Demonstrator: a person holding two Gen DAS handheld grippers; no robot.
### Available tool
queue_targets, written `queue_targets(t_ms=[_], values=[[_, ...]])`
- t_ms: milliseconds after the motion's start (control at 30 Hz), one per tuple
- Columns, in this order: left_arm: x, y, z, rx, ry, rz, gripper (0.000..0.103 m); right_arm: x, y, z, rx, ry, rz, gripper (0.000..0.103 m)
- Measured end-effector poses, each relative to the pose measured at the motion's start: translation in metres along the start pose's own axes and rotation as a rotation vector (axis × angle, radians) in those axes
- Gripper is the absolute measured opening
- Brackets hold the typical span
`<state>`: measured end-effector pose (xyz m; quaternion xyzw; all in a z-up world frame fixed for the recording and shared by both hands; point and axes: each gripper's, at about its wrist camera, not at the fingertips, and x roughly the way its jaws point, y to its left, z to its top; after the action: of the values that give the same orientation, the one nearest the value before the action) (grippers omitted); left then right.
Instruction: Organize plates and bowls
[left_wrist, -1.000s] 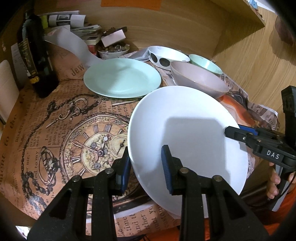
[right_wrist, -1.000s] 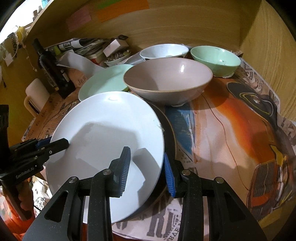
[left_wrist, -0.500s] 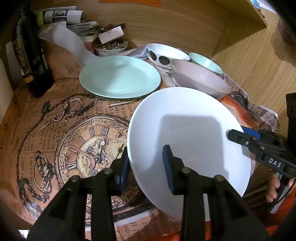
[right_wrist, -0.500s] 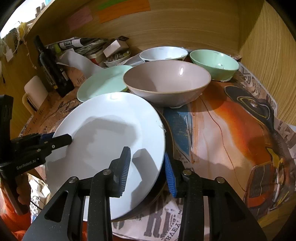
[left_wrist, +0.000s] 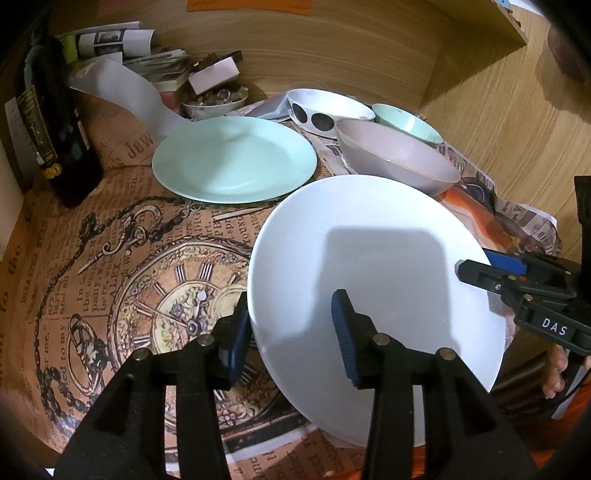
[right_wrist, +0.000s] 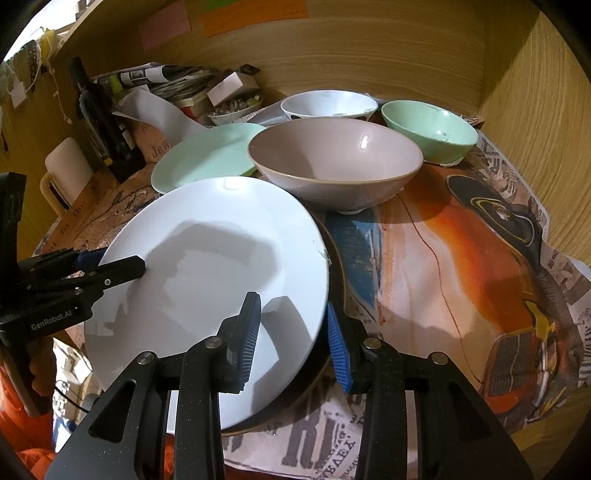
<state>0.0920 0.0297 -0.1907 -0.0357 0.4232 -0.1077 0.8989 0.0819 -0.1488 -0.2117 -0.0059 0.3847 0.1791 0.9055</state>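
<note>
- Left wrist view: the left gripper (left_wrist: 291, 332) straddles the near-left rim of the round white ceramic plate (left_wrist: 369, 273), jaws parted, one pad above, one below; whether they pinch it, I cannot tell. A mint-green plate (left_wrist: 234, 158) lies toward the table's far side.
- Right wrist view: the right gripper (right_wrist: 293, 341) brackets the white plate's right rim, jaws apart, over a dark plate (right_wrist: 334, 295). A taupe bowl (right_wrist: 336, 162) sits behind.

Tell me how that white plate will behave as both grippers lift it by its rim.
The white plate looks rigid and glossy, so it probably won't flex but may slip between the pads. The left gripper and right gripper straddle opposite edges, so it should stay fairly level. It is likely ceramic, so a drop could chip it.
</note>
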Motion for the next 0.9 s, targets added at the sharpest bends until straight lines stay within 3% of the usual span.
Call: queue_targets(t_ms=[133, 300, 533, 667, 900], values=[[0.005, -0.001, 0.001, 0.000, 0.011, -0.015, 0.043, -0.005, -0.002, 0.001, -0.001, -0.019, -0.036, 0.033], [0.010, -0.003, 0.002, -0.005, 0.018, -0.025, 0.044, -0.005, -0.009, 0.000, 0.027, -0.015, -0.032, 0.033], [0.005, 0.004, 0.007, -0.022, 0.011, -0.013, 0.046, -0.019, -0.002, 0.012, 0.007, -0.078, -0.019, 0.033], [-0.012, 0.009, 0.011, -0.022, -0.044, 0.011, 0.052, -0.026, 0.003, 0.025, -0.005, -0.124, 0.005, 0.034], [-0.054, 0.024, 0.026, -0.037, -0.189, 0.080, 0.062, -0.036, 0.014, 0.057, -0.029, -0.216, 0.036, 0.045]])
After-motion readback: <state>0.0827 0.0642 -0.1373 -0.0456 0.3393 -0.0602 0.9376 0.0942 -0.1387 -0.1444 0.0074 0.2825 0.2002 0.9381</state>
